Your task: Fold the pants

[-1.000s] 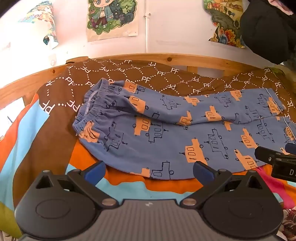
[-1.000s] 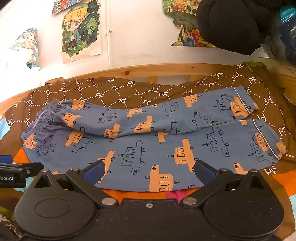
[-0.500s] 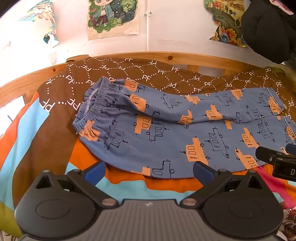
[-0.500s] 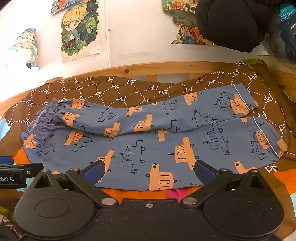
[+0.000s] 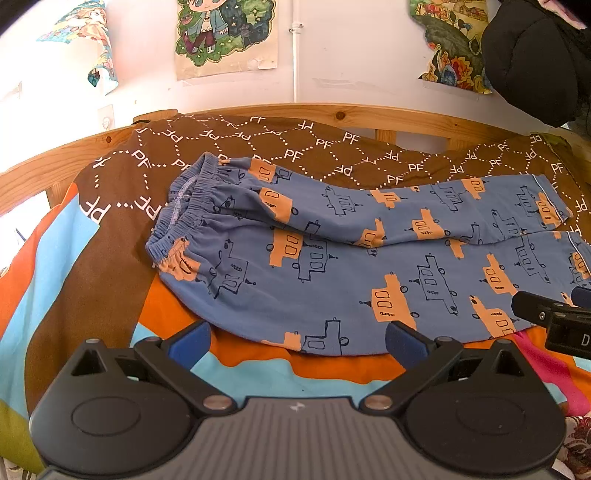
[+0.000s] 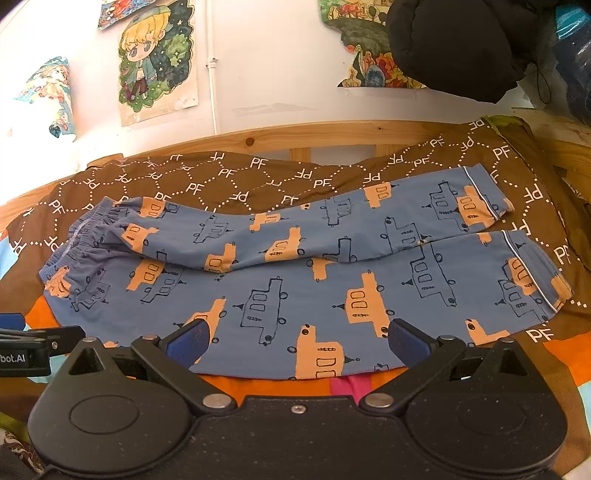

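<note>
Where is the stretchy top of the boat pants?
In both views the waistband is at the pants' left end, on the brown blanket, nearer the left hand-held gripper.

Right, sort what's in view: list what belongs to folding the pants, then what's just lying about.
For the job: blue pants; left gripper, open; right gripper, open.

Lying about: patterned bedspread; wall posters; black jacket; wooden bed frame.

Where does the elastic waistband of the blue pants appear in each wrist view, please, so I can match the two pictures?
Left wrist view: the waistband sits left of centre, at mid height, at the left end of the pants.
Right wrist view: the waistband lies at the far left, at mid height.
Shared landmark: the cartoon poster of a blond character on the wall, above the wooden bed rail.
</note>
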`<state>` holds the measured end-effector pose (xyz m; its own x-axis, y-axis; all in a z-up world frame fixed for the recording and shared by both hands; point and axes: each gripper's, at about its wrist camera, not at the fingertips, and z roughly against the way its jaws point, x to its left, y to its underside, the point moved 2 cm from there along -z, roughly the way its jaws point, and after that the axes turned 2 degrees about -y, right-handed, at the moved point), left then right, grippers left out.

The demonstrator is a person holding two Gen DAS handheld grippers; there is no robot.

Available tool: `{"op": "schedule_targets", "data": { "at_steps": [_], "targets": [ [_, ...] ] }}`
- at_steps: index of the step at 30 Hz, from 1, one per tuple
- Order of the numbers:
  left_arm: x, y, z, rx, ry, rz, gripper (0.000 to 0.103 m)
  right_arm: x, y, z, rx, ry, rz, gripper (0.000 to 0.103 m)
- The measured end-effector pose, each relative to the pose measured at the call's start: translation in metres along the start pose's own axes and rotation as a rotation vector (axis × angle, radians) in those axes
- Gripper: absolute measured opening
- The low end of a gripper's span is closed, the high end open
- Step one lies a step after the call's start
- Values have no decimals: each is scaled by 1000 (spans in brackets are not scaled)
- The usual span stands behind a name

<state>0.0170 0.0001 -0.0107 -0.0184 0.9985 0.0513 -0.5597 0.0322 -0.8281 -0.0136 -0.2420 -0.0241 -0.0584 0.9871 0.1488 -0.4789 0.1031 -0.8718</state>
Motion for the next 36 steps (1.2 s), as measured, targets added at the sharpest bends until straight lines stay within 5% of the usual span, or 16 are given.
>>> {"op": "schedule_targets", "data": {
  "at_steps": [36],
  "targets": [
    [1, 0, 0, -2, -2, -1, 103, -2, 0, -1, 4, 2, -8, 102]
  ]
}}
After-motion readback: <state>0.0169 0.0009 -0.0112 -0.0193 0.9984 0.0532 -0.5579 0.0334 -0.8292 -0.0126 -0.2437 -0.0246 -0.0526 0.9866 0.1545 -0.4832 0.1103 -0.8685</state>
